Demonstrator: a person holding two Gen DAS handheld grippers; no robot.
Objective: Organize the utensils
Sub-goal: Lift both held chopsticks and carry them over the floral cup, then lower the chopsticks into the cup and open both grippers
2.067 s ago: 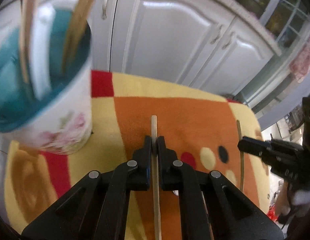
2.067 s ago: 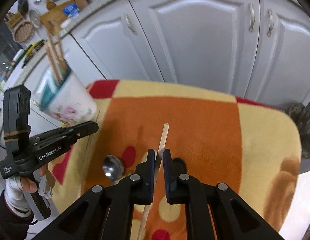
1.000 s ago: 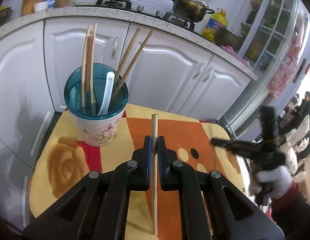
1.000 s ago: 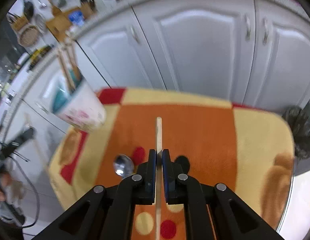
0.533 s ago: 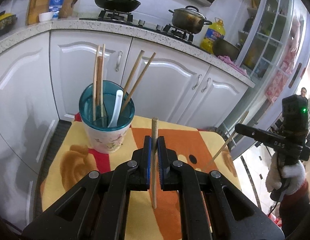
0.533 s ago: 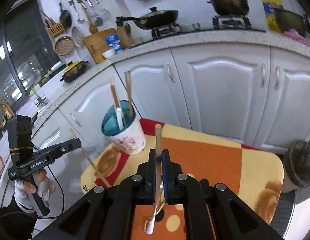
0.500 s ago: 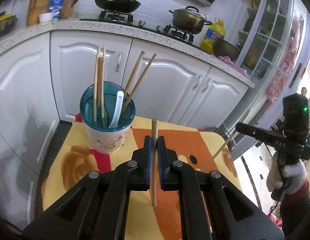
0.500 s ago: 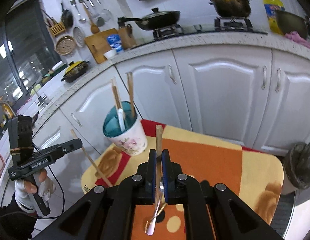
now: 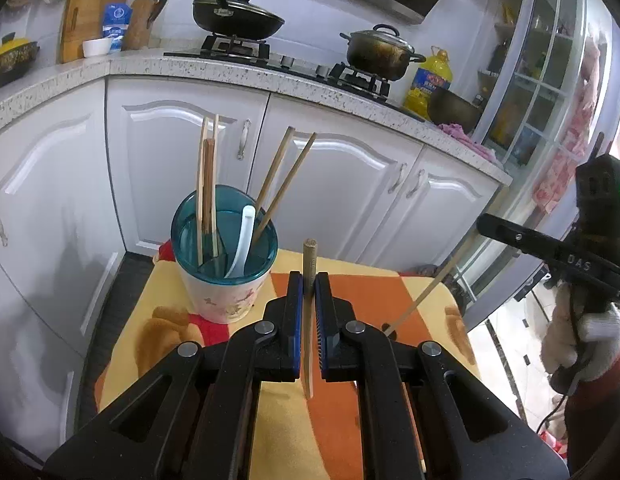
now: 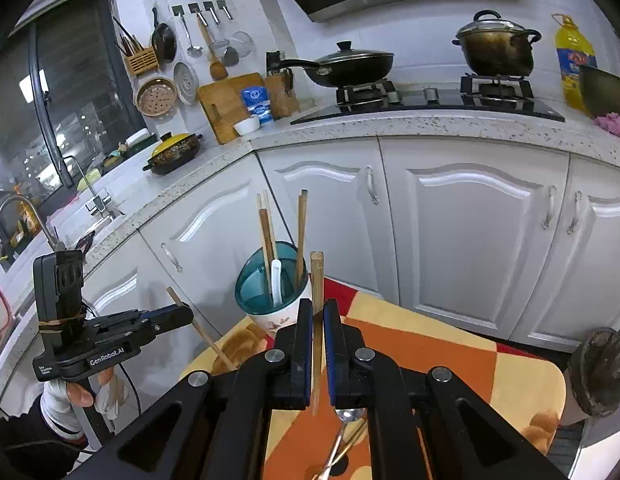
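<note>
Chopsticks, one clamped in each tongs, left tongs (image 9: 308, 300) and right tongs (image 10: 318, 320), both raised near the teal cup (image 9: 223, 248) on the table (image 9: 438, 320); thin sticks could pivot or hit sticks already inside.

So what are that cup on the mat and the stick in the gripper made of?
The cup looks like glazed ceramic: glossy white outside with printed flowers, teal inside. The stick looks like bamboo or pale wood: matte tan, grain at its cut end.
</note>
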